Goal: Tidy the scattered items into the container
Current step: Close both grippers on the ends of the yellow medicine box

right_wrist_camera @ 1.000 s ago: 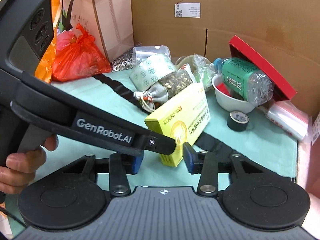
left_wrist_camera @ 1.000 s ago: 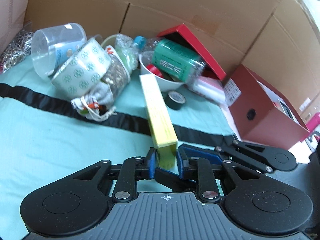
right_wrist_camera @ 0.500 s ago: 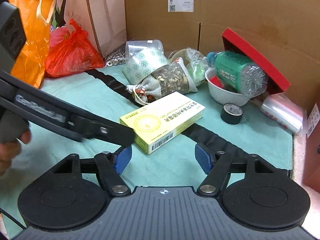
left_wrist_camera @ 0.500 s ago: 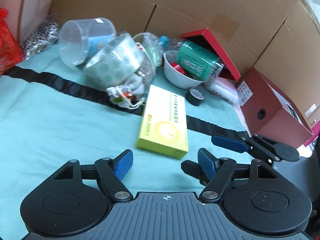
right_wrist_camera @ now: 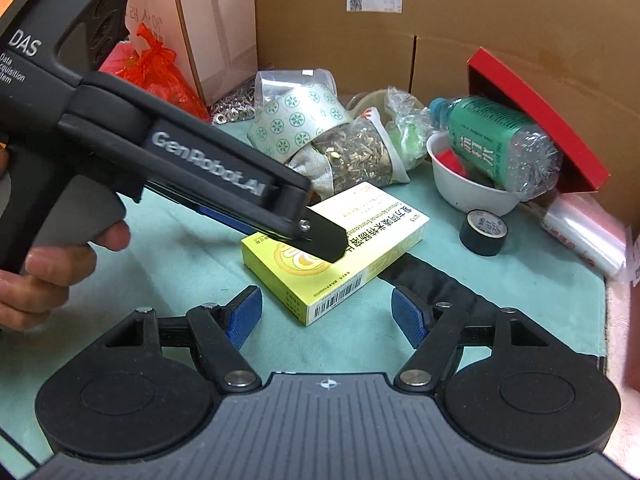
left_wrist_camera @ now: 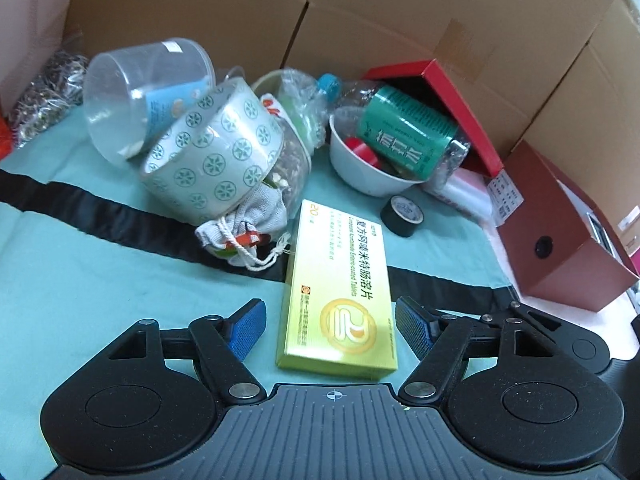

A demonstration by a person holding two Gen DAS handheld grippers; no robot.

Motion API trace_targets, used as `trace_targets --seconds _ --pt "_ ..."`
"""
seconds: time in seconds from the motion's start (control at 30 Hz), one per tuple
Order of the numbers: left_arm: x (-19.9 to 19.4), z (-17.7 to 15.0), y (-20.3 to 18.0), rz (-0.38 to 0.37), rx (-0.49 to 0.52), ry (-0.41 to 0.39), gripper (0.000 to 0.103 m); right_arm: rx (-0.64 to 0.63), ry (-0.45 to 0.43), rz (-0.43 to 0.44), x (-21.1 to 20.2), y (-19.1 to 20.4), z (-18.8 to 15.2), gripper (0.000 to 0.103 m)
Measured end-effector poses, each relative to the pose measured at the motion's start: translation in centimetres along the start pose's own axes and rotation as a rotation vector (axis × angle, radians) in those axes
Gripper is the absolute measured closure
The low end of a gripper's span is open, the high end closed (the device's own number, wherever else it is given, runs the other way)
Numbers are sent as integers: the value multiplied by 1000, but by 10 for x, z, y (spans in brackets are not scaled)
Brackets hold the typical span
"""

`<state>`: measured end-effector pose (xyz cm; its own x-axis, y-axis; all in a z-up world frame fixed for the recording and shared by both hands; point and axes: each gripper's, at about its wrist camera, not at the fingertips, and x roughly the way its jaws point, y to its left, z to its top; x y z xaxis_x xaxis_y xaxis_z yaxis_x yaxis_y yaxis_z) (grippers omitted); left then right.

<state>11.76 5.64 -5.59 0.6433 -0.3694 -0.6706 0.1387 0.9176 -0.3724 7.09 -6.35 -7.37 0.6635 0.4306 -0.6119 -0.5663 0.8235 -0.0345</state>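
A yellow medicine box [left_wrist_camera: 344, 300] lies flat on the teal cloth [left_wrist_camera: 80, 280]; it also shows in the right wrist view [right_wrist_camera: 360, 256]. My left gripper [left_wrist_camera: 330, 326] is open, its blue pads on either side of the box's near end, apart from it. In the right wrist view the left gripper's body [right_wrist_camera: 200, 176] hangs over the box. My right gripper [right_wrist_camera: 326, 314] is open and empty, just in front of the box's barcode end. A white bowl [left_wrist_camera: 368, 176] holds a green-labelled bottle [left_wrist_camera: 404, 136] and a red item.
A patterned tape roll [left_wrist_camera: 216, 152], clear tub [left_wrist_camera: 140, 88], drawstring pouch [left_wrist_camera: 244, 232] and black tape roll [left_wrist_camera: 402, 216] lie around. A red box lid [left_wrist_camera: 460, 100], brown box [left_wrist_camera: 560, 248] and cardboard walls [left_wrist_camera: 360, 12] stand behind. A red bag [right_wrist_camera: 156, 68] sits left.
My left gripper opened and let go of the yellow box, which now lies flat on the cloth. My right gripper also opened wide. The left gripper has closed in around the box again.
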Motion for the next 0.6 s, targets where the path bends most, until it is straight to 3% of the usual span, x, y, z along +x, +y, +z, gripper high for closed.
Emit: trace_targets --seconds 0.17,0.4,0.6 --pt "7 2 2 -11 9 5 23 20 8 7 11 -3 4 26" --pt "9 0 -8 -4 71 15 37 2 8 20 12 0 6 32" --pt "6 -8 -16 -20 85 23 37 2 25 14 0 -2 2 34"
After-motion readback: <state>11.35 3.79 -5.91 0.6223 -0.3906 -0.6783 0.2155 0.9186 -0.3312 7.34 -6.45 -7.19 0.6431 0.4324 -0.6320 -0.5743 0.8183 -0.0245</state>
